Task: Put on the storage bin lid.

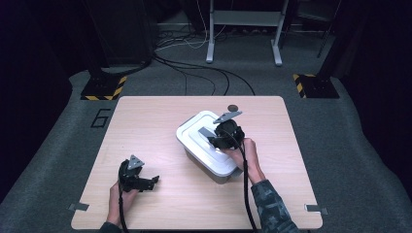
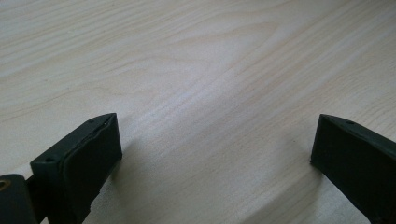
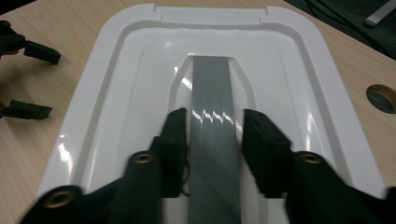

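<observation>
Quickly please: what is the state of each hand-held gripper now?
Left hand-held gripper: open, empty, above the light wooden table.
Right hand-held gripper: open, jaws either side of the grey handle strip on the white plastic lid.

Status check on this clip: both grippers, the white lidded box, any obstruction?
Left gripper open, idle on wooden table. Right gripper straddling grey handle strip of white plastic box lid, pads not pressing. Nothing in the way.

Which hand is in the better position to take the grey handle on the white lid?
The right. The right gripper is already over the lid, its jaws on either side of the grey handle. The left gripper is open over bare table, apart from the box.
</observation>
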Motion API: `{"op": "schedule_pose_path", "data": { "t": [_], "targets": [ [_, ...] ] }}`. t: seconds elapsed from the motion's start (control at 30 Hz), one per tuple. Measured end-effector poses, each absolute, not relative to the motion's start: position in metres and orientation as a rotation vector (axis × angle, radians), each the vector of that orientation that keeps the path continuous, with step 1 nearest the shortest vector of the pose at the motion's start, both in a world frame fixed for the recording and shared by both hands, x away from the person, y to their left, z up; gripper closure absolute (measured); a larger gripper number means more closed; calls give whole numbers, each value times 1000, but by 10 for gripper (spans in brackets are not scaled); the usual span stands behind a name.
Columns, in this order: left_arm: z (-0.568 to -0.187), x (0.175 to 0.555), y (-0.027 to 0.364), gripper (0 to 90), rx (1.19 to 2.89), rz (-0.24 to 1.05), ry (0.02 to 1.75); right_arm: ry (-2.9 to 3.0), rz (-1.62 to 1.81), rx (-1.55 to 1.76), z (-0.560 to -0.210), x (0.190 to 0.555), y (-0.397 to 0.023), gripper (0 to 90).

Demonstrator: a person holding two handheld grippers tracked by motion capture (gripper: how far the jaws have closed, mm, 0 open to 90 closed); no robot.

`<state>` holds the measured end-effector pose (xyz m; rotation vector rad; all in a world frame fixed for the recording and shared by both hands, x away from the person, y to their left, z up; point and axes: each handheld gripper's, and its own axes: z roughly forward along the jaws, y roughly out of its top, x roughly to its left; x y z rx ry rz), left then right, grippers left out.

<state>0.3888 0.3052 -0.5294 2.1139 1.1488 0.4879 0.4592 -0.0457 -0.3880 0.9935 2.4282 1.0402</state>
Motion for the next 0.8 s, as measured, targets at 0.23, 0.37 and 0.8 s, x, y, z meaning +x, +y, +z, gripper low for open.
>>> {"op": "schedule_pose_path", "data": {
  "t": [0.23,0.37,0.8],
  "targets": [
    [-529,389,305,14,2114,488,1149,2362,1085,1020,-383,455,-57,179],
    [-529,389,306,15,2119,490,1146,2341,1120,1022,-381,454,-66,106],
    [-530,389,305,15,2101,489,1154,2212,1069,1149,-384,449,-126,0]
  ]
}}
